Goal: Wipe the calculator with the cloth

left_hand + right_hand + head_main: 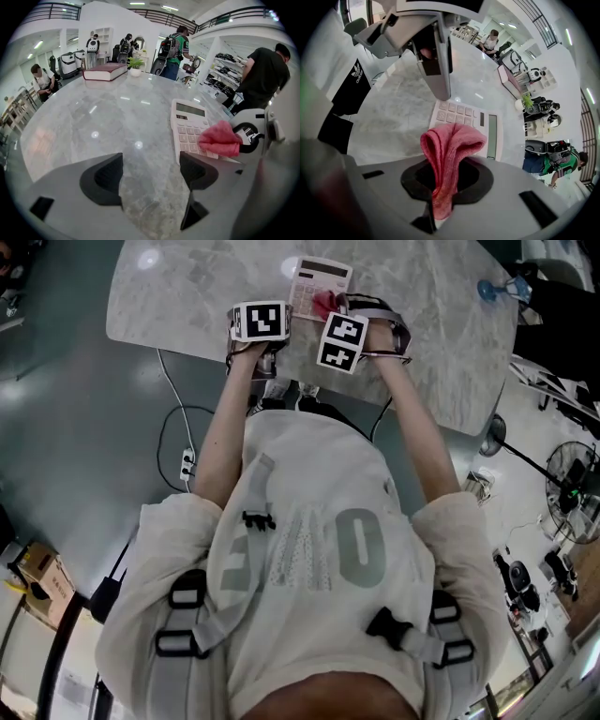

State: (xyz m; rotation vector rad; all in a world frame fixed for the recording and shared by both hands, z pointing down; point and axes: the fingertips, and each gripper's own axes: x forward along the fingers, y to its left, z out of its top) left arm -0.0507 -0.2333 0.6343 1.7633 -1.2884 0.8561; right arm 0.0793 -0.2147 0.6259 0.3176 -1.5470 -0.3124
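A white calculator (pixel 317 279) lies flat on the marble table (pixel 187 296), display end away from me. My right gripper (pixel 443 187) is shut on a folded red cloth (pixel 451 147), and the cloth rests on the calculator's (pixel 490 126) key end. In the left gripper view the cloth (pixel 220 138) covers the near right keys of the calculator (pixel 188 121). My left gripper (pixel 149 176) is open and holds nothing; it hovers just above the table to the left of the calculator's near end. Its right jaw stands close to that near corner.
A dark red book (pixel 105 71) and a small potted plant (pixel 135 63) stand at the far side of the table. A blue object (pixel 497 289) sits near the right edge. Several people stand beyond the table. A cable and power strip (pixel 187 463) lie on the floor.
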